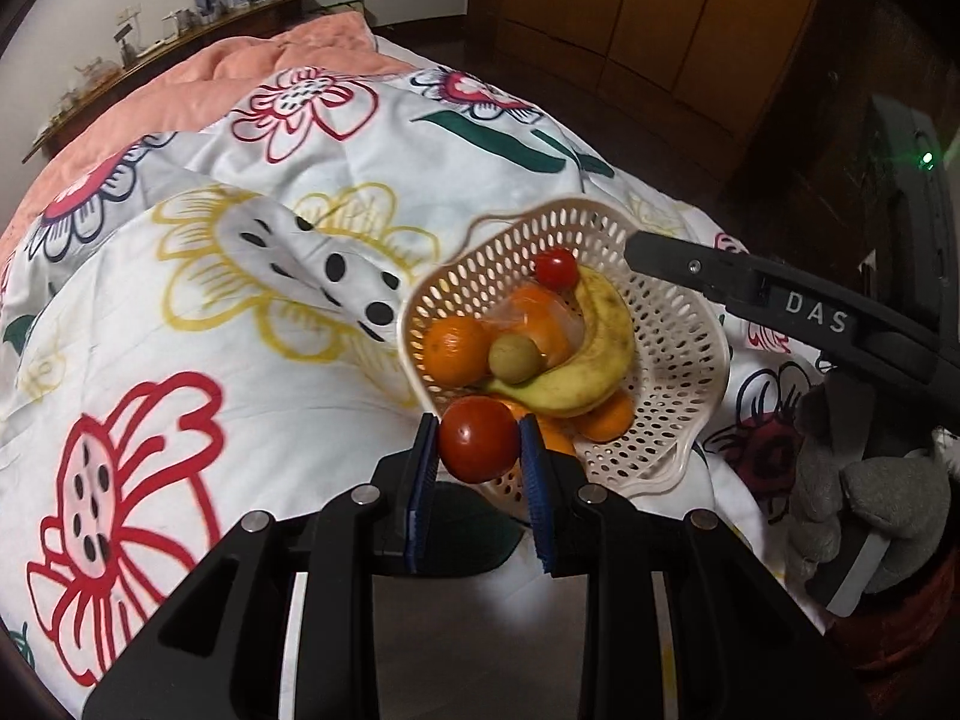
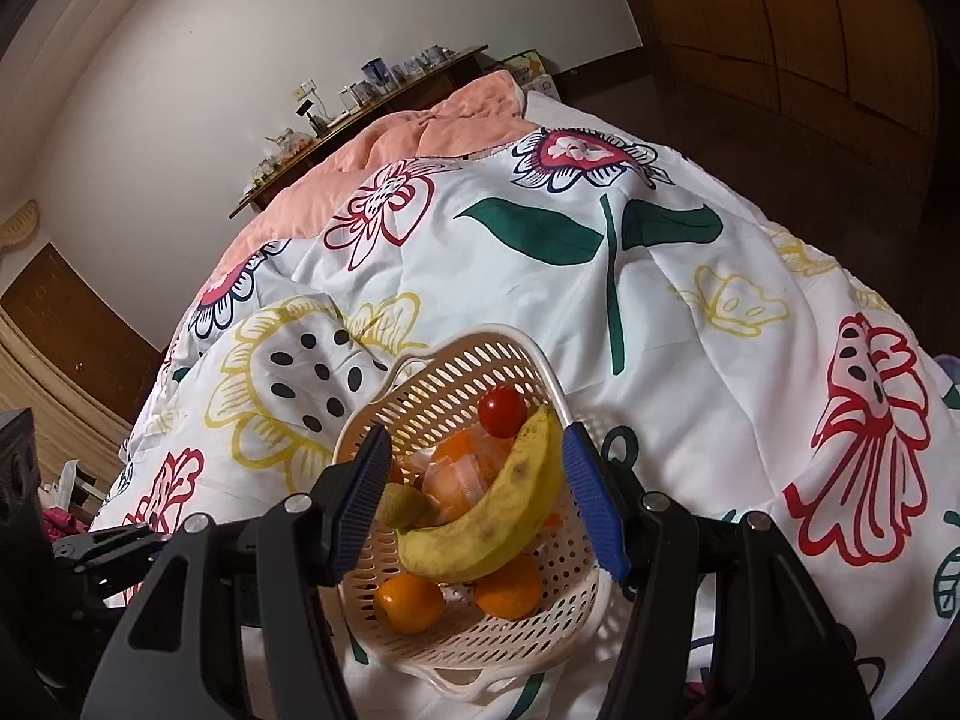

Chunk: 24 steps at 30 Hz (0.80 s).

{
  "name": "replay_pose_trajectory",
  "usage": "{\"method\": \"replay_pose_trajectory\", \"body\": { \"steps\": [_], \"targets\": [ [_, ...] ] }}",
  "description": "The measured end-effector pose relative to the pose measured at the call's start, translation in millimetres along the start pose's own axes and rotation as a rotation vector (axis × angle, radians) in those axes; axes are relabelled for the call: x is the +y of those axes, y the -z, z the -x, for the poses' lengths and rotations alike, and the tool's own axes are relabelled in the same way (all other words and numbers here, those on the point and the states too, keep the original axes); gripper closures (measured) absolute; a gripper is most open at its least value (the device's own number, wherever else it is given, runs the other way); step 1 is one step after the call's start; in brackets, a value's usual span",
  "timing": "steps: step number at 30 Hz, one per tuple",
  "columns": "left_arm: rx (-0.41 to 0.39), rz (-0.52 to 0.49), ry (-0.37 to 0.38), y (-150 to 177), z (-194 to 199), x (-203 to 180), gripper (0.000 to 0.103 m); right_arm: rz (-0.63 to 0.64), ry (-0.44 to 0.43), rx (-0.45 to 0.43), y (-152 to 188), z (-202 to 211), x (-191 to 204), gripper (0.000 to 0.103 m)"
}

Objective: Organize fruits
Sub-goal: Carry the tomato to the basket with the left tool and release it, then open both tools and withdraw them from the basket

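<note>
A cream perforated basket (image 1: 678, 360) (image 2: 456, 366) sits on the flowered bedspread. It holds a banana (image 1: 594, 354) (image 2: 498, 516), several oranges (image 1: 453, 348) (image 2: 408, 603), a small green fruit (image 1: 514, 359) (image 2: 405, 504), a small red tomato (image 1: 556, 267) (image 2: 501, 412) and a plastic-wrapped orange item (image 2: 465, 474). My left gripper (image 1: 479, 441) is shut on a larger red tomato (image 1: 479, 439), held at the basket's near rim. My right gripper (image 2: 474, 498) is open, its blue pads (image 2: 591, 504) spread over the basket above the banana. The right gripper also shows in the left wrist view (image 1: 780, 312).
The white bedspread (image 1: 240, 312) (image 2: 690, 312) with flower prints covers the bed, with a pink blanket (image 1: 198, 84) (image 2: 420, 132) beyond. A grey plush toy (image 1: 864, 498) lies at the right. A shelf with small items (image 2: 360, 102) and wooden wardrobe doors (image 1: 648, 18) stand behind.
</note>
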<state>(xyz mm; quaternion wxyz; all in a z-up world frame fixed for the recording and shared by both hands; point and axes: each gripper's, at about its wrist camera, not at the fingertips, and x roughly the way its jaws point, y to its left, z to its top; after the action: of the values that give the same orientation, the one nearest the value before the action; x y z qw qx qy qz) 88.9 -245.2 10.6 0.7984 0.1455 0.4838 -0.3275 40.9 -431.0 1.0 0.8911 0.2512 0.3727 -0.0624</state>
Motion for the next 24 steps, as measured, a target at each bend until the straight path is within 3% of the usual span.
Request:
{"method": "replay_pose_trajectory", "body": {
  "steps": [14, 16, 18, 24],
  "targets": [
    [0.010, 0.021, 0.031, -0.8, -3.0, 3.0, 0.074, 0.001, -0.015, 0.013, 3.3, -5.1, 2.4, 0.044],
    [0.009, 0.023, 0.032, -0.9, -2.9, 3.0, 0.069, 0.003, -0.016, 0.014, 4.0, -5.7, 3.6, 0.044],
    [0.006, 0.031, 0.033, -1.1, -1.9, 3.8, 0.055, 0.004, -0.019, 0.017, 4.4, -5.8, 3.8, 0.043],
    [0.008, 0.052, 0.034, -1.5, -1.8, 7.2, 0.052, -0.003, -0.022, 0.025, 5.0, -5.8, 2.2, 0.043]
  ]
}}
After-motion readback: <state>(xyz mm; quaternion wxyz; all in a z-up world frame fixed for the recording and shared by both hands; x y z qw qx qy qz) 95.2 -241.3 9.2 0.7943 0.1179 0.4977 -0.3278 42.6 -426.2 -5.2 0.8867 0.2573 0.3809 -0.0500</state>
